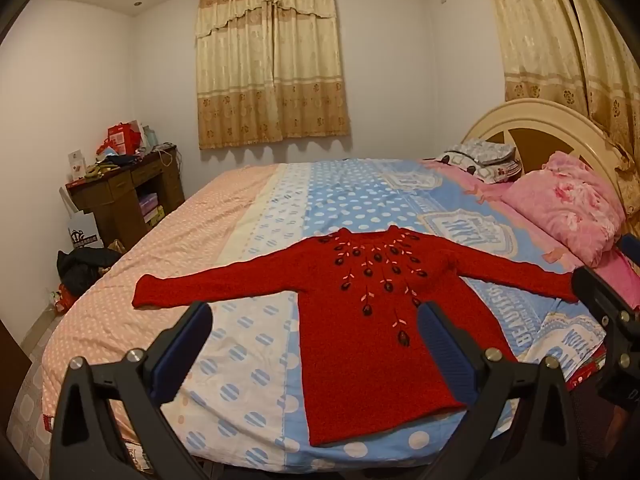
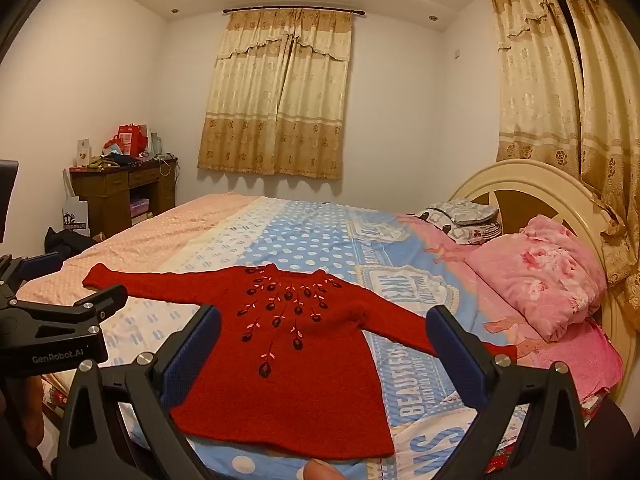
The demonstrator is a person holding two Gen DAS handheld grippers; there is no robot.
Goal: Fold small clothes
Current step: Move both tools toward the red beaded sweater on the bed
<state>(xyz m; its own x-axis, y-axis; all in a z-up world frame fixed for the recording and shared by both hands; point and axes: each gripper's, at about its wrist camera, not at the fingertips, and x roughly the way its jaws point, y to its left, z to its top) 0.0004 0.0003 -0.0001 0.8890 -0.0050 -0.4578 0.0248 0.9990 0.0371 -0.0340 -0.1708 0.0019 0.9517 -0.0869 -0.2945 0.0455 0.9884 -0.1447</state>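
Both tools stand wide and hold nothing: the left tool (image 1: 316, 344) hangs over the near edge of the bed (image 1: 256, 216) with its blue pads either side of the sweater's lower left part, and the right tool (image 2: 324, 344) frames the sweater's lower right part the same way, neither touching the cloth as far as these views show. The sweater (image 1: 360, 340) is red, knitted, with dark beaded flowers and pink stitching below the neck; it lies flat and face up on the bed, hem toward the person, neck away, both sleeves spread straight out to the sides. Its right sleeve ends near the pink pillow (image 1: 568, 204), its left sleeve lies over the peach part of the sheet. I judge it light, soft and limp, with a fuzzy surface that should catch well on the ribbed pads and not slip; it will sag and stretch if lifted by one point, and the beading could snag if pinched. Good places to take hold seem to be a cuff, or a shoulder and the hem corner on the same side, so that a side panel folds over the sweater's middle in one sweep. Whether the far sleeve lies quite flat is hard to tell through the lens distortion.
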